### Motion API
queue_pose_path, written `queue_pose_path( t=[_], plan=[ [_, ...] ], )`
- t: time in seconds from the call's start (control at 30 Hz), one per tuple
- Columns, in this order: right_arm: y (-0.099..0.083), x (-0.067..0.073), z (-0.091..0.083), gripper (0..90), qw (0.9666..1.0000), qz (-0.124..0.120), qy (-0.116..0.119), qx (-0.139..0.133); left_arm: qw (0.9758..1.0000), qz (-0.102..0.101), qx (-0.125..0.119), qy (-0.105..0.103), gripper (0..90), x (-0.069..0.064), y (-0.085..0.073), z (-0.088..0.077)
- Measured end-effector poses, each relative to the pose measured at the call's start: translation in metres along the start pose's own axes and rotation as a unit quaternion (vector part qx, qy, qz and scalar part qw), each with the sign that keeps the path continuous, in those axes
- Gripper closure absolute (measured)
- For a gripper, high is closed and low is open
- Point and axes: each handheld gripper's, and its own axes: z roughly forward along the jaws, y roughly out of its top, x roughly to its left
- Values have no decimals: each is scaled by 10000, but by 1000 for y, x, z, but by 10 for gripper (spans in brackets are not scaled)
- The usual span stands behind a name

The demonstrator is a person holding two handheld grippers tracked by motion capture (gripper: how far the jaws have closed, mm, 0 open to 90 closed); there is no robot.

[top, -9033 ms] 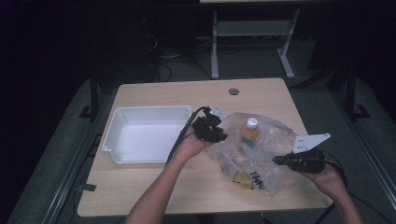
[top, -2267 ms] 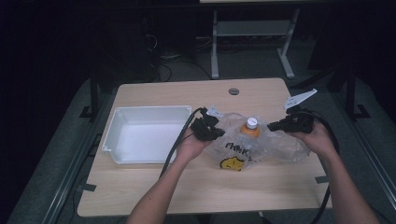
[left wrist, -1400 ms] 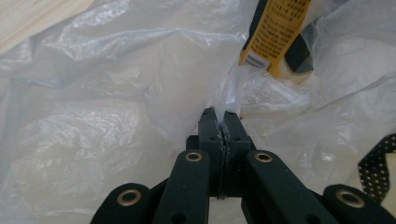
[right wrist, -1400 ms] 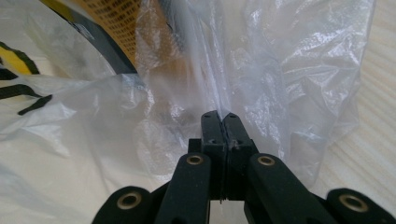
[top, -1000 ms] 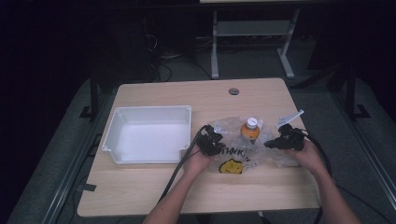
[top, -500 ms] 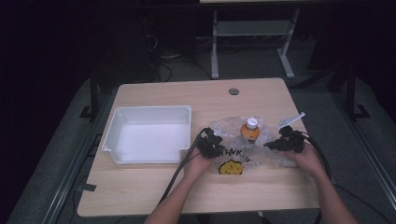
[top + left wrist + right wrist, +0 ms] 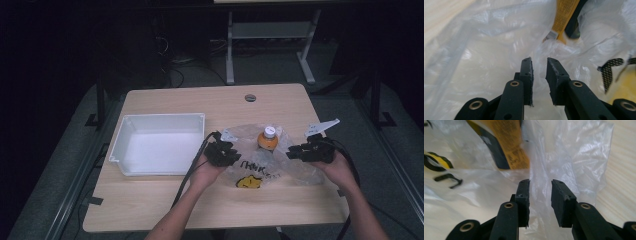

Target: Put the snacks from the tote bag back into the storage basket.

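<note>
High view showed a clear plastic bag (image 7: 272, 162) lying crumpled on the table (image 7: 165, 210), with an orange bottle (image 7: 267, 140) standing upright inside it at about 12 o'clock of the bag's middle. Black lettering and a yellow smiley print (image 7: 248, 182) sat on the bag toward 7 o'clock. A white bin (image 7: 117, 155) lay at 9 o'clock from the bag, just beside it, with nothing in it. The left gripper (image 7: 223, 152) was at the bag's 9 o'clock edge and the right gripper (image 7: 303, 151) at its 3 o'clock edge. Earlier frames being given, both sets of jaws had just been opening. Left gripper view showed its jaws parted, film behind the gap but not pinched, and the bottle's (image 7: 564, 18) orange label through the plastic at 1 o'clock. Right gripper view showed its jaws (image 7: 540, 195) likewise spread over loose film, pressing nothing, with the bottle (image 7: 509, 145) at 11 o'clock.
</note>
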Motion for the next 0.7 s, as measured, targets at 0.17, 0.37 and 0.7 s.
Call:
queue_pose_path(
  t=[0.17,0.37,0.7],
  plan=[
    [7,8,-15,616,9997,-164,-26,-196,9998,127,-113,-131,713,0,9,-18],
    [11,18,-30,580,9990,-317,-7,-314,9991,292,-135,-278,688,-5,14,-29],
    [9,41,-44,573,9972,-540,235,-467,9953,518,-302,-760,637,-23,26,-40]
  ],
)
